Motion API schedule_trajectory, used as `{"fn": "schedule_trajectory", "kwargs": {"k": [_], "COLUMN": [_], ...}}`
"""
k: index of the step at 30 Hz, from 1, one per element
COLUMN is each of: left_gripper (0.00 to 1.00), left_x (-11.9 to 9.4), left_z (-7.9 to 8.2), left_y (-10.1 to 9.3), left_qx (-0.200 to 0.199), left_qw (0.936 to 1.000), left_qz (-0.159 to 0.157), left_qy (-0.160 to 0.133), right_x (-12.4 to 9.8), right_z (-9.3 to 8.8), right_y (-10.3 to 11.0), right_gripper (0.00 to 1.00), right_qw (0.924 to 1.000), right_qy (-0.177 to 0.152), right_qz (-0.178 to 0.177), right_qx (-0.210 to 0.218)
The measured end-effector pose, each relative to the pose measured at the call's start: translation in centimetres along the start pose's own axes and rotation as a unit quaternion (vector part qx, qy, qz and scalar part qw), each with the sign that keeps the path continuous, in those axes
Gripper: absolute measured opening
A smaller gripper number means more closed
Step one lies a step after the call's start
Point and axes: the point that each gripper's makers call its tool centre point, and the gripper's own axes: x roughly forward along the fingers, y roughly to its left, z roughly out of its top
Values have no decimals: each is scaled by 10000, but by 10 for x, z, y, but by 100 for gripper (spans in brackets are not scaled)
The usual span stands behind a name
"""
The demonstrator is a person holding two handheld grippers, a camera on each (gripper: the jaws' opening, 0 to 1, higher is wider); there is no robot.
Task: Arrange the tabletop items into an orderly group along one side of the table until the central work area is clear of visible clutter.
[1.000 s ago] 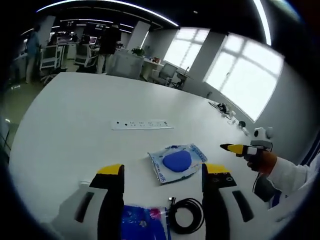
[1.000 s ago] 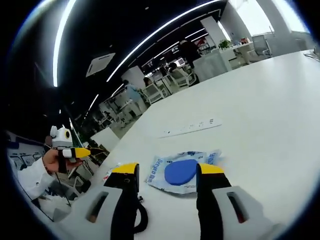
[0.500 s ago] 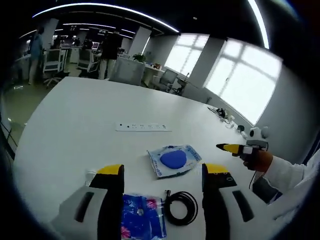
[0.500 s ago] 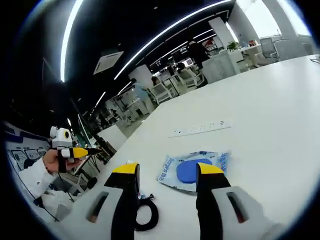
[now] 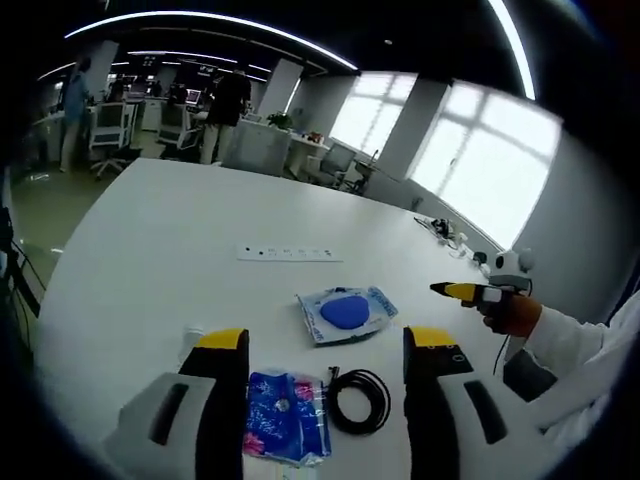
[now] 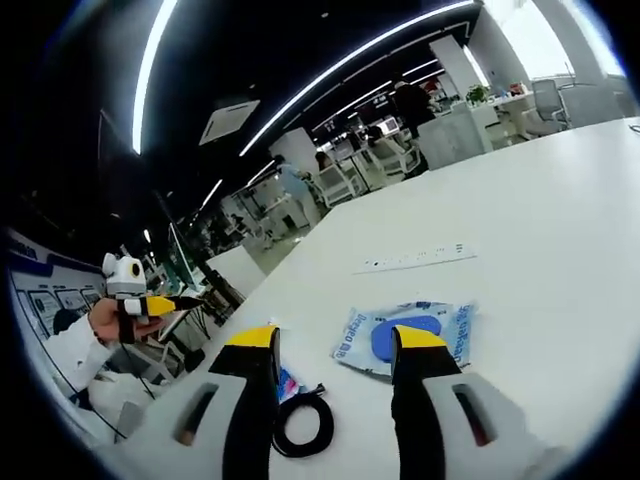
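On the white table lie a clear packet with a blue disc, a blue patterned packet, a coiled black cable and a white power strip. My left gripper hovers open above the patterned packet and cable, holding nothing. My right gripper is held in a hand to the right of the disc packet. In the right gripper view, my right gripper is open over the disc packet, with the cable below. The left gripper is up at the left.
A small white object lies by the left jaw. The power strip sits farther out on the table. More small items lie at the far edge. Desks, chairs and people fill the room beyond.
Both cameras have pulled back from the table, so the items look smaller and more of the patterned packet and cable shows. The items themselves have not moved.
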Motion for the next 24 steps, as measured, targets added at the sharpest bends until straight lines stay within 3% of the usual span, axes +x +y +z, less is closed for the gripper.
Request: {"fn": "schedule_trajectory", "kwargs": {"k": [15, 24], "left_gripper": [62, 62], "left_x": [-27, -50], "left_z": [-13, -34], "left_y": [4, 16], "left_qx": [-43, -129], "left_qw": [10000, 9998], "left_qz": [7, 100], "left_qy": [-18, 86], "right_x": [-1, 1], "right_z": [-21, -43], "right_y": [35, 55], "right_gripper": [42, 41], "right_qw": [9992, 9980], "right_qy": [210, 381], "right_qz": [322, 502], "right_qx": [-109, -11]}}
